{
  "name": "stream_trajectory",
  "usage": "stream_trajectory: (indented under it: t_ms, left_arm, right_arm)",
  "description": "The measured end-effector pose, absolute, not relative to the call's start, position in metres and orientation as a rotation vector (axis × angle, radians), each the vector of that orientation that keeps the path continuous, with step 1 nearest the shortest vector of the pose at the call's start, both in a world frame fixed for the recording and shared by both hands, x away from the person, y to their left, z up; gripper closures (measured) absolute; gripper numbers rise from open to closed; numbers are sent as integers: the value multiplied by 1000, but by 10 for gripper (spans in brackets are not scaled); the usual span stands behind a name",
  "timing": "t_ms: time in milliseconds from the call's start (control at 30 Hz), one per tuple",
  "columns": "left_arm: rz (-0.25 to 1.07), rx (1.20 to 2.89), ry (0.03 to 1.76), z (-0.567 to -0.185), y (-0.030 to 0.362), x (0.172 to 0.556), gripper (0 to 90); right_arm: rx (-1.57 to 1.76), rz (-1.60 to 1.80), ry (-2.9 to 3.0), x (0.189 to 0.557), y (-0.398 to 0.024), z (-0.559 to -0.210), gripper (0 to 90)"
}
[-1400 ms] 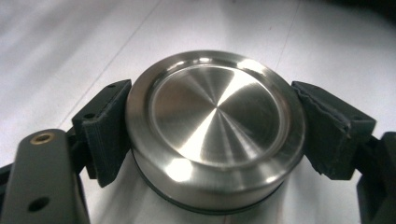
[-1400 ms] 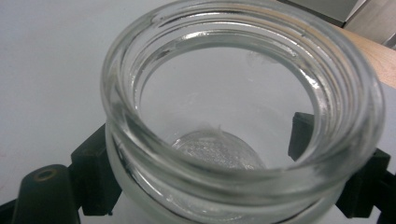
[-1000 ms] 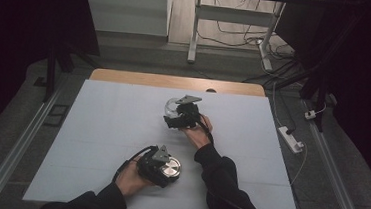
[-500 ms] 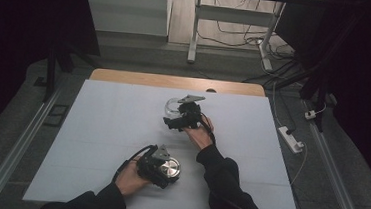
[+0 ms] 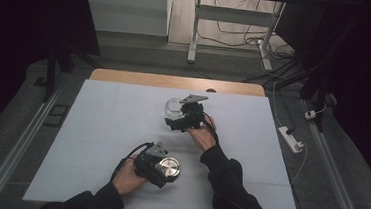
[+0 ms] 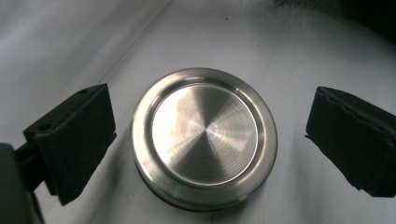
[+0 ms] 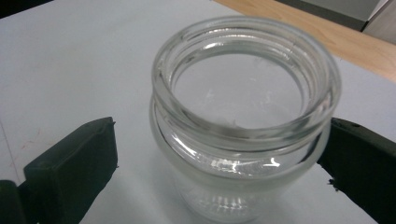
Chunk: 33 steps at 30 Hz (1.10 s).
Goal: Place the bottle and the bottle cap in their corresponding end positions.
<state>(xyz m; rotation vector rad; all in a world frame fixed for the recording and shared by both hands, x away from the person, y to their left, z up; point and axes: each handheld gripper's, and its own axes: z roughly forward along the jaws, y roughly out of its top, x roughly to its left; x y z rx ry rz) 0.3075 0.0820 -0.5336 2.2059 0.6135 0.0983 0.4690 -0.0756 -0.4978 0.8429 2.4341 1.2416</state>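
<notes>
**Figure: The operator's sleeves and hand-held tools**

The person wears dark, long sleeves that reach to both wrists. The left tool has a compact black body topped by a grey three-cornered plate, and a black cable loops from its rear. The right tool is likewise black, with the same grey plate on top. In the gripper views, each tool carries two blocky black fingers with matte, slightly rough pads; a small hole marks one finger's upper edge.
</notes>
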Motion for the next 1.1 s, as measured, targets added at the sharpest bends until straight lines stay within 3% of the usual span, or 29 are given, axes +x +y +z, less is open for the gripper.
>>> stream_trajectory:
  t_ms: [1100]
  left_arm:
    - [71,2081,667,-513,130,296,0]
  right_arm:
    - [790,1294,2453,433,-107,-484,0]
